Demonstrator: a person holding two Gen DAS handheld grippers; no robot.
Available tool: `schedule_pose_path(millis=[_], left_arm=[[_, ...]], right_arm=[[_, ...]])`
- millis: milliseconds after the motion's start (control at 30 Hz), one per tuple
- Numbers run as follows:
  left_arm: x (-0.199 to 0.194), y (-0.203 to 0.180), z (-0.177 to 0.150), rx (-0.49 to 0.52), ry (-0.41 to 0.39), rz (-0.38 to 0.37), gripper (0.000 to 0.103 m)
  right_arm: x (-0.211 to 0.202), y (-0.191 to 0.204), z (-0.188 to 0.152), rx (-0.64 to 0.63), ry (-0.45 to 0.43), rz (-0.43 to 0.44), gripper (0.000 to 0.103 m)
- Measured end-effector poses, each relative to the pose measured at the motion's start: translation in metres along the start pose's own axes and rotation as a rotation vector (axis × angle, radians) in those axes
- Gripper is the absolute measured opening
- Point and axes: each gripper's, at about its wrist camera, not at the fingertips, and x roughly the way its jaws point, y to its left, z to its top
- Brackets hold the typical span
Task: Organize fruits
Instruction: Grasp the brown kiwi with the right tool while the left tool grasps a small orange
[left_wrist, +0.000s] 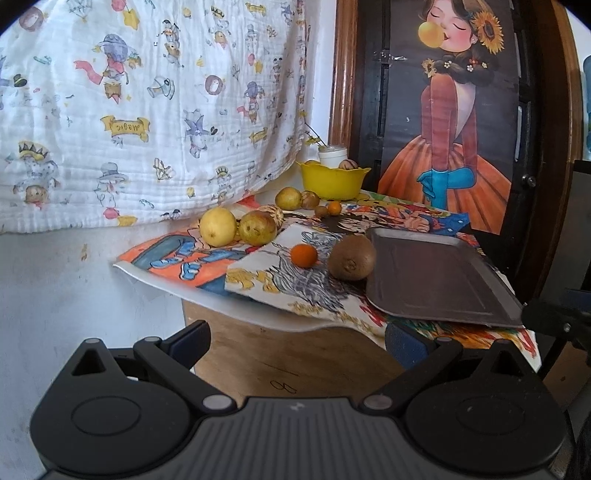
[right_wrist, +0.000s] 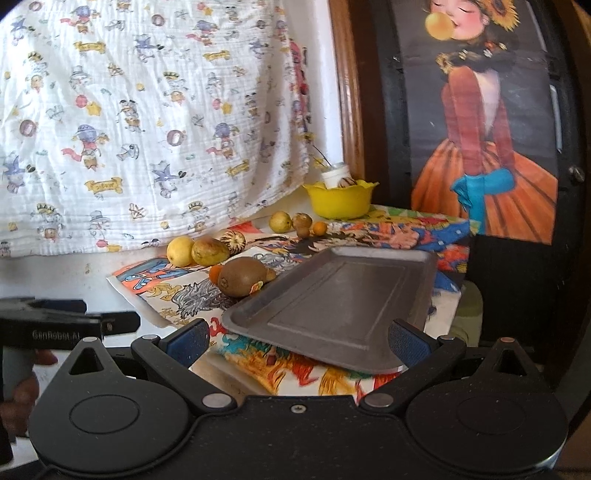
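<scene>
- the left gripper (left_wrist: 297, 338) was held short of the table's near edge, its jaws spread wide and nothing between them.
- the right gripper (right_wrist: 297, 338) was likewise spread apart and empty, hovering at the near end of the grey tray (right_wrist: 332, 295).
- the tray was seen lying bare on the cartoon-printed cloth (left_wrist: 258, 277), at the right of the table.
- a kiwi (left_wrist: 351, 257) was seen just left of the tray, with a small orange fruit (left_wrist: 304, 255) near it on its left.
- farther left, a yellow lemon (left_wrist: 218, 226) and a spotted yellow-brown fruit (left_wrist: 258, 227) were found touching.
- at the far end a yellow bowl (left_wrist: 332, 182) was seen, with several small fruits (left_wrist: 310, 201) scattered just in front of it.
- a printed white blanket (left_wrist: 147, 110) was hung behind the table at the left.
</scene>
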Motion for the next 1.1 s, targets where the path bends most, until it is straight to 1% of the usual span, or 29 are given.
schedule_pose_path(millis=[233, 400, 500, 633, 733, 900, 967, 1033, 1100], left_arm=[[0.024, 0.011, 0.02, 0.014, 0.011, 0.034, 0.103], [0.044, 0.023, 0.038, 0.007, 0.025, 0.045, 0.103], [0.058, 0.031, 0.047, -0.004, 0.035, 0.037, 0.103], [0.079, 0.041, 0.057, -0.001, 0.05, 0.019, 0.103], [0.095, 0.046, 0.062, 0.018, 0.062, 0.016, 0.103], [0.12, 0.052, 0.068, 0.05, 0.094, 0.002, 0.103], [0.13, 0.053, 0.07, 0.062, 0.108, -0.01, 0.103], [0.137, 0.053, 0.072, 0.066, 0.111, -0.023, 0.103], [0.145, 0.053, 0.073, 0.063, 0.117, -0.037, 0.103]], right_arm=[[0.027, -0.004, 0.018, -0.054, 0.014, 0.051, 0.103], [0.051, 0.006, 0.041, -0.168, 0.019, 0.12, 0.103], [0.067, 0.014, 0.053, -0.256, 0.046, 0.176, 0.103], [0.086, 0.022, 0.062, -0.359, 0.068, 0.211, 0.102], [0.1, 0.023, 0.066, -0.4, 0.092, 0.236, 0.102], [0.128, 0.028, 0.071, -0.477, 0.135, 0.303, 0.102], [0.14, 0.032, 0.07, -0.52, 0.154, 0.332, 0.101], [0.149, 0.037, 0.069, -0.555, 0.175, 0.351, 0.096], [0.157, 0.04, 0.067, -0.582, 0.188, 0.365, 0.094]])
